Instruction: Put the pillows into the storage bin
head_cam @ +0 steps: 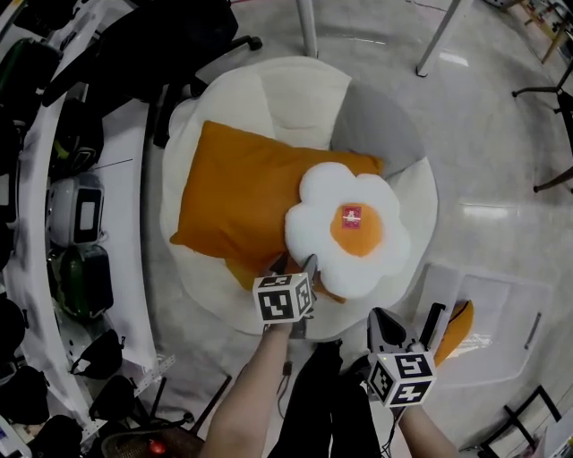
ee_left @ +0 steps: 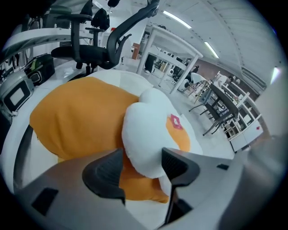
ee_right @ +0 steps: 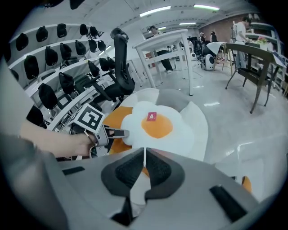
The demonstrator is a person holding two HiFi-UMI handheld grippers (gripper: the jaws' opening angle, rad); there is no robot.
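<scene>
A fried-egg-shaped pillow lies on top of an orange pillow, both on a round white cushion. My left gripper is open at the egg pillow's near edge, and a white lobe of that pillow sits between its jaws. To the right and nearer me, my right gripper is shut with nothing in it. Just right of it, a clear storage bin holds another orange pillow.
A curved white shelf of dark gear runs along the left. A black office chair stands behind the cushion. White table legs and black chair bases stand on the shiny grey floor farther back.
</scene>
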